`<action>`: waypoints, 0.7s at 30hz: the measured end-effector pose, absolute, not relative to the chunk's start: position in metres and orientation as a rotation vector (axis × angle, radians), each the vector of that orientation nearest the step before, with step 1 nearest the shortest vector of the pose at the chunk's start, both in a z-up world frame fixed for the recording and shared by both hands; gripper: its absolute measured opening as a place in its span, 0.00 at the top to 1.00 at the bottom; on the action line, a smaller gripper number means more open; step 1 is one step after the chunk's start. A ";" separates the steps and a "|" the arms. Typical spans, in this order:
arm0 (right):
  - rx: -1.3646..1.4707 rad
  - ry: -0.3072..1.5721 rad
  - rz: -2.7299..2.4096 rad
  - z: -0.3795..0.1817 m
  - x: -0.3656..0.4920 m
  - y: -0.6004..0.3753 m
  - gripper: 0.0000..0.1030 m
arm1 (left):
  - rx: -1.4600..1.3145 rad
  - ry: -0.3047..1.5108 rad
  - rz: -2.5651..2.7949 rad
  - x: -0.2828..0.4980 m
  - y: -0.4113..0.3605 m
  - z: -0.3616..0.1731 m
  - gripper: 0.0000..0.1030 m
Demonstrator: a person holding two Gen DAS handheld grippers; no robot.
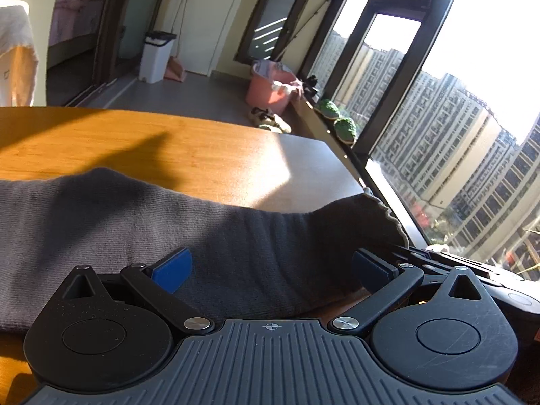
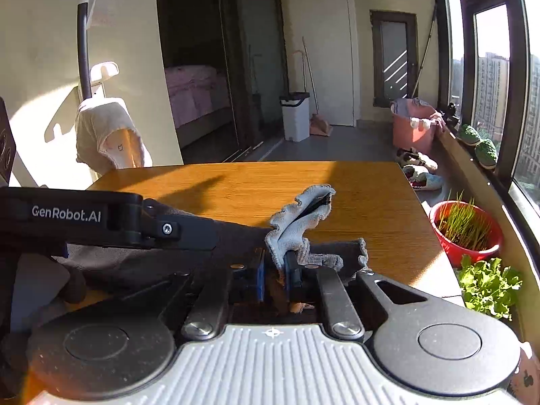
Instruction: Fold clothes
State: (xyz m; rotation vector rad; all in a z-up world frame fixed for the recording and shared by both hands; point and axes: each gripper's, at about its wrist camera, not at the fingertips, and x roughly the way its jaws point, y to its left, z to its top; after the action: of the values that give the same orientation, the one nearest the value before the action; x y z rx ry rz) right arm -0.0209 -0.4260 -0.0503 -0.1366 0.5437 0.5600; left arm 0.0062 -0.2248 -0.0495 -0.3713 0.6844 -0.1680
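Jaws of the left gripper [image 1: 271,271] stand spread wide, its two blue pads hovering over one dark grey sock [image 1: 141,222] without gripping it. Jaws of the right gripper [image 2: 278,271] are pressed together, pinching the sock's [image 2: 300,222] frilled, lighter grey cuff, which sticks up at 12 o'clock from the fingertips. In the right wrist view the left gripper's [image 2: 189,233] black arm, printed "GenRobot.AI", reaches in from 9 o'clock over the sock's body.

One sock lies stretched across the near edge of one wooden table [image 1: 111,141], partly sunlit, partly in shadow.

Beyond the table, at 12 o'clock, stand one white bin [image 2: 295,116] and a pink dustpan with broom. At 2 o'clock sit one pink bucket [image 2: 411,130], two pairs of shoes on the floor, and two round green plants [image 2: 479,141] on the windowsill. At 3 o'clock, one red pot of grass [image 2: 467,236] sits above a leafy plant. Tall windows [image 1: 455,135] show apartment blocks. A dark doorway opens onto a bed with pink bedding.
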 end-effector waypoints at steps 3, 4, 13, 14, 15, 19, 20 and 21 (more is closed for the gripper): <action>-0.211 0.543 0.566 -0.060 -0.027 -0.408 0.89 | -0.411 0.676 -0.204 0.014 -0.218 -0.035 0.00; -0.216 0.541 0.561 -0.062 -0.027 -0.405 0.89 | -0.395 0.669 -0.214 0.017 -0.221 -0.031 0.00; -0.031 0.537 0.448 -0.038 -0.018 -0.468 0.78 | -0.179 0.716 -0.177 0.054 -0.255 -0.041 0.50; 0.007 0.553 0.414 -0.039 -0.012 -0.478 0.78 | -0.176 0.717 -0.169 0.056 -0.253 -0.044 0.50; 0.044 0.569 0.380 -0.040 -0.006 -0.487 0.78 | -0.178 0.718 -0.164 0.058 -0.251 -0.045 0.50; 0.176 0.651 0.368 -0.052 0.016 -0.500 0.77 | -0.183 0.732 -0.154 0.059 -0.245 -0.056 0.50; 0.175 0.667 0.365 -0.057 0.019 -0.499 0.73 | -0.177 0.730 -0.153 0.059 -0.245 -0.057 0.50; 0.174 0.684 0.362 -0.062 0.022 -0.498 0.71 | -0.171 0.728 -0.153 0.058 -0.245 -0.058 0.50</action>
State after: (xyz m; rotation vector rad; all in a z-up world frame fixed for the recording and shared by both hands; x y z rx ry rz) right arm 0.0217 -0.4977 -0.0618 0.1743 0.6840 0.3624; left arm 0.0578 -0.2448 -0.0579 -0.1709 0.7283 -0.1530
